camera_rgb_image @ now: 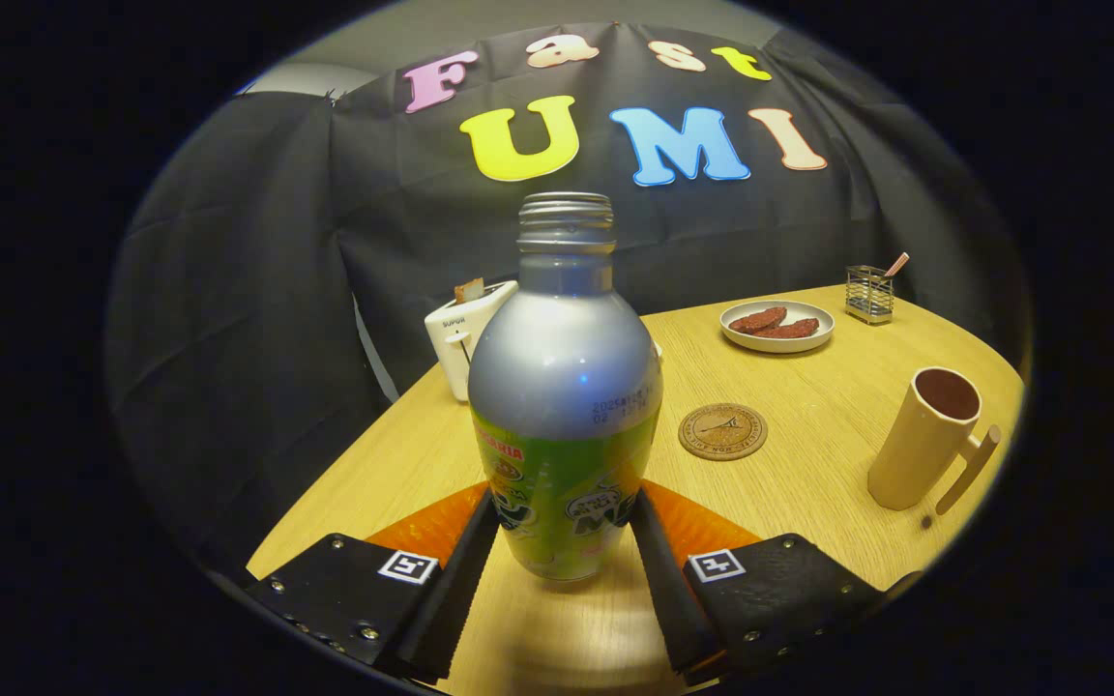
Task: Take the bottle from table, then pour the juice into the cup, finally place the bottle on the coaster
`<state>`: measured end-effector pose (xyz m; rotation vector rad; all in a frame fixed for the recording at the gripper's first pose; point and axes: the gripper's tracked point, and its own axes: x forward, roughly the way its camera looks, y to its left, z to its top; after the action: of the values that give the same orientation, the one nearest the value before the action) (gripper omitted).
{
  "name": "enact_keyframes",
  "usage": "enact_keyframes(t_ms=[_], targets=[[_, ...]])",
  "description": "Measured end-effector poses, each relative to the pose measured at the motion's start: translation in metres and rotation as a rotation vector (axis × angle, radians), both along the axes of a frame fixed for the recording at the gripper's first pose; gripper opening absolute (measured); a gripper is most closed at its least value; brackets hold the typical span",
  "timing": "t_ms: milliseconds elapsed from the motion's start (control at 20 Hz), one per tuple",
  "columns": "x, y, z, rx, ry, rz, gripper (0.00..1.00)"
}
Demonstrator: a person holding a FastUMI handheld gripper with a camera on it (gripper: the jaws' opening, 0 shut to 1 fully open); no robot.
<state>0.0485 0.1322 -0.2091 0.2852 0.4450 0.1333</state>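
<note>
Gripper (565, 541) holds the bottle (565, 387): both fingers press on the lower green-labelled part, one on each side. Bottle upright, silver upper body, threaded neck uncapped; its base appears slightly above the worktop (808, 464), though contact cannot be confirmed. Cork coaster (722, 431) lies flat just beyond and to the right of the bottle, bare. Cream cup (924, 440) with handle stands farther right, well apart from the coaster, inside dark. Behind the bottle, a white toaster (460, 333) with a slice in its slot. Farther back: plate (776, 326) with two brown pieces, small wire holder (869, 293) beside it.
</note>
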Motion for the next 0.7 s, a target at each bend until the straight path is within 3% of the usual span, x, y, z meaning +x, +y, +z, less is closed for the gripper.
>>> enact_keyframes(t_ms=[250, 700], targets=[[0.001, -0.028, 0.008, 0.044, 0.010, -0.053, 0.79], [-0.004, -0.077, 0.016, 0.268, 0.016, -0.179, 0.79]])
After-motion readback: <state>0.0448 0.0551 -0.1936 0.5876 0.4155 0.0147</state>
